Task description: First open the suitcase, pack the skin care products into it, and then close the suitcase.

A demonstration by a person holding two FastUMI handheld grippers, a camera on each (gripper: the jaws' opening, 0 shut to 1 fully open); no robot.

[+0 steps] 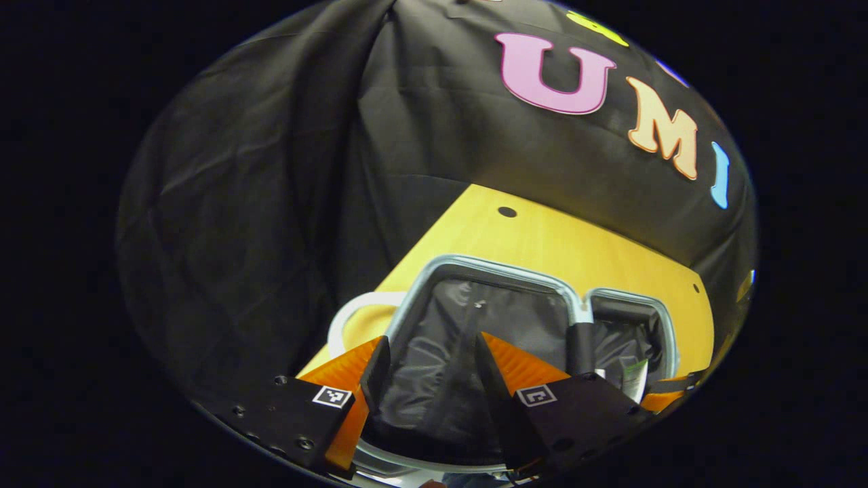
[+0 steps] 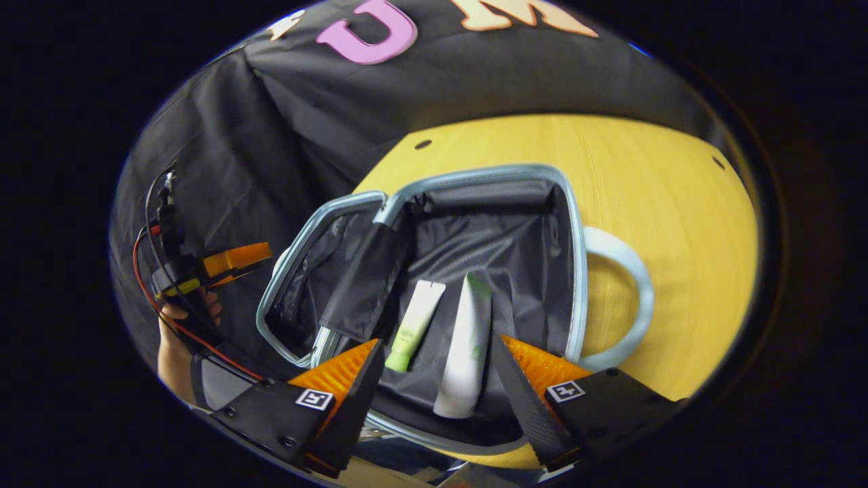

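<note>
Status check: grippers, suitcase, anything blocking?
Left hand-held gripper open, empty. Right hand-held gripper open, empty, over suitcase. Suitcase open on table; two tubes inside. Nothing blocking the lid.

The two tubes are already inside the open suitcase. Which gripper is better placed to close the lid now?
Probably the left gripper: it hovers open just outside the raised lid. The right gripper hangs open over the tubes in the suitcase.

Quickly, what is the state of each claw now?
Left claw: open, holding nothing, over the open suitcase.
Right claw: open, holding nothing, above two tubes in the suitcase.
</note>
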